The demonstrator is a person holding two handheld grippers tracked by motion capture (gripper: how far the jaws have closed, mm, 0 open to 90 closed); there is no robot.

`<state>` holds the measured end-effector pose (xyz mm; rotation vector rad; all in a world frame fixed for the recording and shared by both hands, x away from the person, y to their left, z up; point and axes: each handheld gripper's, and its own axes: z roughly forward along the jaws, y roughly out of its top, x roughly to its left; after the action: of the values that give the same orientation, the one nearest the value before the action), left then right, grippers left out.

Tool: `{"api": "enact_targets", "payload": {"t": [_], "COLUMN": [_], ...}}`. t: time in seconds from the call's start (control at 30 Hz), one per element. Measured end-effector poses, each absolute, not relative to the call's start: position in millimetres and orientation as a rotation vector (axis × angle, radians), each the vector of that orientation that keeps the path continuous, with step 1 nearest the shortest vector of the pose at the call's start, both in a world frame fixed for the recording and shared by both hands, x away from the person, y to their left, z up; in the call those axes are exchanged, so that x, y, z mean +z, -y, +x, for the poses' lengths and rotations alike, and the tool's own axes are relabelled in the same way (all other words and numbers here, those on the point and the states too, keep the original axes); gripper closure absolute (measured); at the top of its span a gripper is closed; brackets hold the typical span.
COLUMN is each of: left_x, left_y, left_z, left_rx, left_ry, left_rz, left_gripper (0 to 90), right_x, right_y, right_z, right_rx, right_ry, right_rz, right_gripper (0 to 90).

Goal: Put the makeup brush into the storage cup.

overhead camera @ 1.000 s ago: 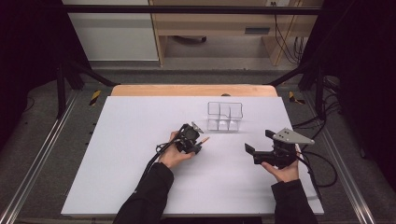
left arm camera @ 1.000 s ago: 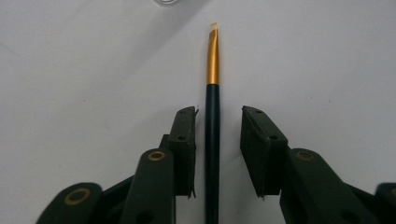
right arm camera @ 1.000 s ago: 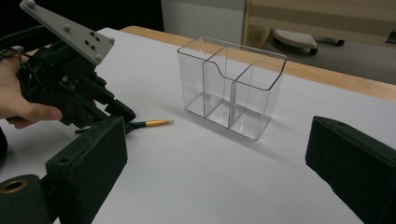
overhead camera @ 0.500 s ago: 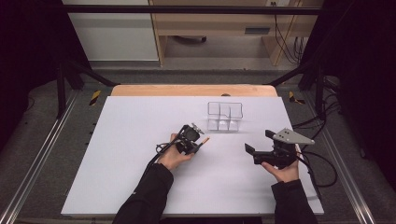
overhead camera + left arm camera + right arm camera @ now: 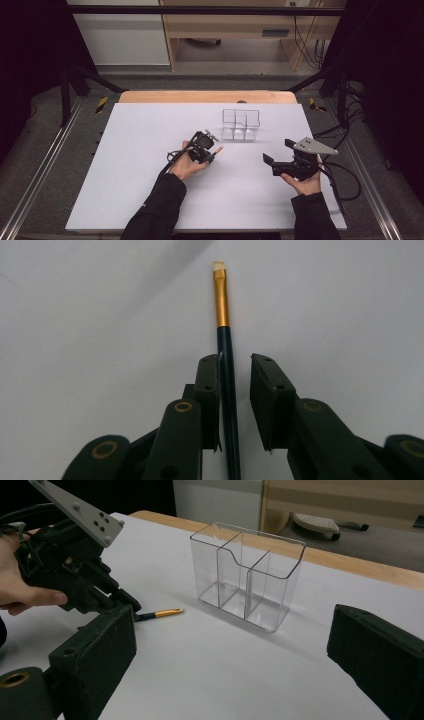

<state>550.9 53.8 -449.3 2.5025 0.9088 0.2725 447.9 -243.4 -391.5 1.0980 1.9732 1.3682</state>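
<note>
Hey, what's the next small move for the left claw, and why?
Probably close the left claw. The paintbrush lies between its jaws, against one, with a gap to the other, so it isn't gripped yet; the clear organizer stands empty nearby.

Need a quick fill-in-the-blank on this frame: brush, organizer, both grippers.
1. The brush lies between the jaws of the ____ gripper.
2. The brush's ferrule is ____ in colour.
3. The clear organizer holds ____ brushes.
4. The right gripper has its jaws ____.

Missing words: left; gold; no; open
</note>
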Motion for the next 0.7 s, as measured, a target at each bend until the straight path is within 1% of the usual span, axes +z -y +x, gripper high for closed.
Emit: {"api": "enact_targets", "payload": {"t": [0.2, 0.23, 0.5, 0.7], "left_x": [-451.3, -451.0, -449.5, -448.7], "left_y": [-49.4, -49.2, -47.8, -42.4], "left_z": [556.2, 556.5, 555.6, 553.0], "left_rx": [0.242, 0.236, 0.204, 0.241], "left_ry": [-0.894, -0.895, -0.924, -0.908], "left_rz": [2.563, 2.568, 2.605, 2.647], "left_gripper": [73.3, 74.7, 77.7, 81.9], "right_x": [-390.8, -390.7, -390.9, -390.9], "right_y": [244.1, 244.3, 244.0, 244.1], "right_z": [447.6, 447.5, 447.7, 447.9], "right_rx": [1.373, 1.374, 1.375, 1.374], "right_ry": [-1.971, -1.972, -1.974, -1.977], "right_rz": [1.097, 1.096, 1.097, 1.097], "right_gripper": [5.8, 5.8, 5.8, 5.8]}}
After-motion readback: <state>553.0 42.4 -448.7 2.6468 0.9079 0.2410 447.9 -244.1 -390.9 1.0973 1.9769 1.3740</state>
